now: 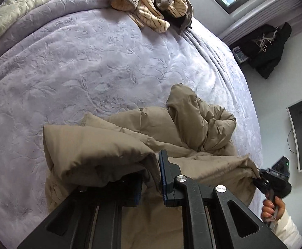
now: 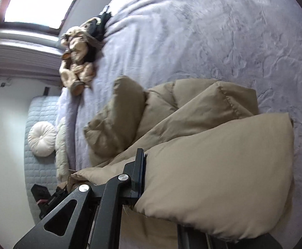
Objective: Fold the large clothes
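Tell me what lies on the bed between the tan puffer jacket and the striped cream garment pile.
Only bare lavender embossed bedspread lies between the tan puffer jacket and the striped cream garment pile; the left wrist view shows it best.

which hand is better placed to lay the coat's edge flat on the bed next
Neither clearly: the left gripper and right gripper each pinch the tan coat over the bed, so both probably lower together.

No legible text, label, brand, number or sign appears in either wrist view. The blue-and-white box [image 1: 239,54] beside the dark garment by the wall carries print too small to read, and the device [image 1: 280,164] with the green light shows no readable marking
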`<control>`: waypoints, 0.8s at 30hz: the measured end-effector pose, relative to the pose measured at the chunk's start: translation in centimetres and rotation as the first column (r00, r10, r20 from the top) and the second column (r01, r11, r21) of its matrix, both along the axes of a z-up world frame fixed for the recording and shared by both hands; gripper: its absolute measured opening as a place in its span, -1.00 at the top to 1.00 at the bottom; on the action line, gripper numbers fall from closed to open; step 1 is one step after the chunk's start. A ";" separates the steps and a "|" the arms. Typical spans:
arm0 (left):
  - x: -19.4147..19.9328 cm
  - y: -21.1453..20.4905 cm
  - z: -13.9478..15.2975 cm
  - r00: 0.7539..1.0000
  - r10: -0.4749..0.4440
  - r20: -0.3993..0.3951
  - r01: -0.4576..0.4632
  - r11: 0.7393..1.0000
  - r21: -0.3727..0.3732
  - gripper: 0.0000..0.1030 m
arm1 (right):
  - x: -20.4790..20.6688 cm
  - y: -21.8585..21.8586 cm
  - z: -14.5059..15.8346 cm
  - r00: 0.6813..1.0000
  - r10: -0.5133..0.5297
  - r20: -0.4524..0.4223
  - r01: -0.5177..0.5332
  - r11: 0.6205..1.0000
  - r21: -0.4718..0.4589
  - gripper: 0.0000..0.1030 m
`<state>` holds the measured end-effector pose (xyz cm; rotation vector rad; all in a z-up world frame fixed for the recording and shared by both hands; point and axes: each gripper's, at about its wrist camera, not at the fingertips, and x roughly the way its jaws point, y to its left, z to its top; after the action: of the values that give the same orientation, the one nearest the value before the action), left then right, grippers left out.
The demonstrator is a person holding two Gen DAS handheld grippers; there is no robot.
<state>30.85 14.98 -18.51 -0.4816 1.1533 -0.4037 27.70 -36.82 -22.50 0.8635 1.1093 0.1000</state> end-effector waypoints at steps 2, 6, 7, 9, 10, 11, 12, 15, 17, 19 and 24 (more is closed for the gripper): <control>-0.4 0.1 0.7 1.000 -0.016 -0.007 0.016 1.000 -0.002 0.67 | 0.6 -0.2 -0.9 1.000 -0.012 -0.022 0.012 1.000 -0.001 0.81; -2.2 0.6 4.3 0.996 -0.024 0.083 0.017 0.996 0.088 -0.57 | 1.2 -0.6 -1.5 0.999 -0.013 -0.050 0.012 1.000 -0.021 0.81; -2.6 0.7 5.0 0.994 -0.025 0.109 0.013 0.994 0.106 -0.58 | 1.3 -0.6 -1.7 0.998 -0.014 -0.056 0.013 1.000 -0.023 0.81; -3.2 0.4 5.9 0.990 -0.043 0.131 0.023 0.988 0.154 -0.58 | 1.5 -0.7 -2.1 0.997 -0.025 -0.072 0.024 1.000 -0.014 0.81; -3.4 0.2 6.0 0.990 -0.044 0.135 0.019 0.982 0.187 -0.58 | 1.7 -0.7 -2.2 0.997 -0.028 -0.078 0.027 1.000 -0.010 0.77; -3.5 -0.3 5.9 0.988 -0.057 0.143 0.024 0.974 0.225 -0.58 | 1.7 -0.6 -2.1 0.996 -0.028 -0.082 0.027 1.000 -0.008 0.74; -3.5 -0.5 5.8 0.987 -0.064 0.146 0.028 0.970 0.241 -0.58 | 1.8 -0.5 -1.9 0.996 -0.024 -0.088 0.023 1.000 -0.013 0.73; -3.6 -1.7 4.7 0.988 -0.063 0.139 0.022 0.959 0.281 -0.57 | 1.8 0.1 -0.5 0.996 0.012 -0.087 -0.017 0.999 -0.052 0.53; -3.7 -2.7 3.5 0.991 -0.066 0.120 0.033 0.964 0.263 -0.35 | 1.8 0.9 1.3 0.997 0.067 -0.045 -0.070 0.995 -0.066 -0.10; -3.5 -3.8 2.5 0.992 -0.068 0.102 0.038 0.962 0.272 -0.24 | 1.5 1.4 3.1 0.994 0.110 0.012 -0.109 0.991 -0.077 -0.54; -3.4 -5.4 0.8 0.989 -0.056 0.134 0.003 0.930 0.367 -0.24 | 0.0 2.8 6.9 0.978 0.200 0.058 -0.179 0.949 -0.260 0.03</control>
<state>27.42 9.56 -17.70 -0.1057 1.0671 -0.2356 27.70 -34.02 -15.56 0.5178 1.0967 0.1490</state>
